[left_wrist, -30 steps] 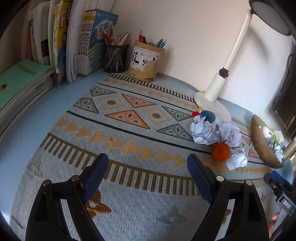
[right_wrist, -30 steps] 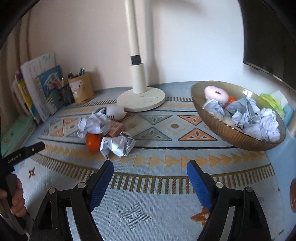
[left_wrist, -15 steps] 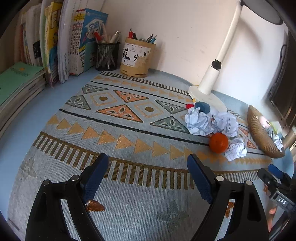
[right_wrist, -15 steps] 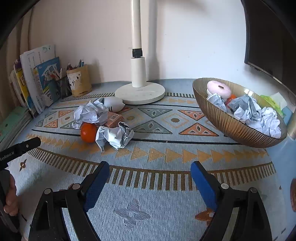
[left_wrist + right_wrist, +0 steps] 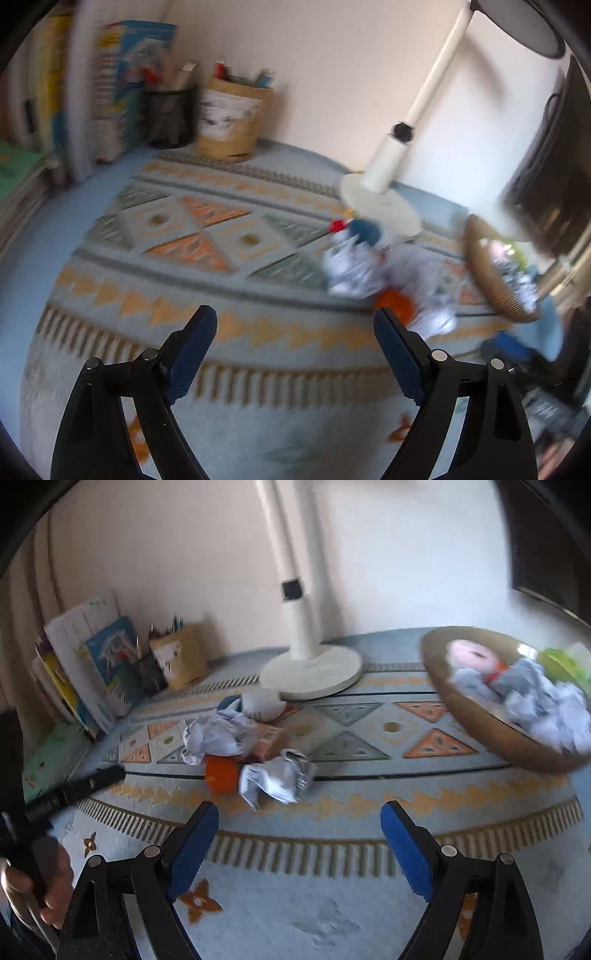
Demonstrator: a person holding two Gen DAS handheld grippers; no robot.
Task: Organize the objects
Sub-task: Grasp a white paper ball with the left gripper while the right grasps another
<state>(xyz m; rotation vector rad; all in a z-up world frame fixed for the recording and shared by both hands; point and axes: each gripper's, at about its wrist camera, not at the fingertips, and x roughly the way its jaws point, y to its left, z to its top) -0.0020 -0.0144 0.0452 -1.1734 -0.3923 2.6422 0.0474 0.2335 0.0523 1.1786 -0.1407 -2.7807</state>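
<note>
A small heap lies on the patterned mat (image 5: 332,904): two crumpled paper balls (image 5: 273,779) (image 5: 212,734), an orange ball (image 5: 221,773), a brown block (image 5: 271,738) and a white rounded thing (image 5: 264,703). My right gripper (image 5: 301,812) hangs open just short of the nearer paper ball, nothing between its blue pads. In the blurred left wrist view the same heap shows as white paper (image 5: 351,269), the orange ball (image 5: 397,304) and a blue object (image 5: 364,229). My left gripper (image 5: 293,321) is open and empty, its right fingertip near the orange ball.
A golden bowl (image 5: 480,716) at the right holds paper balls and a pink ring (image 5: 472,657). The white lamp base (image 5: 310,670) stands behind the heap. Pen holders (image 5: 232,122) and upright books (image 5: 92,92) line the back left. A hand (image 5: 37,878) holds the left gripper's handle.
Both grippers have moved toward the heap, which now looks larger and nearer in each view. The right jaws stand slightly wider than a second ago. Both views are now motion-blurred.
</note>
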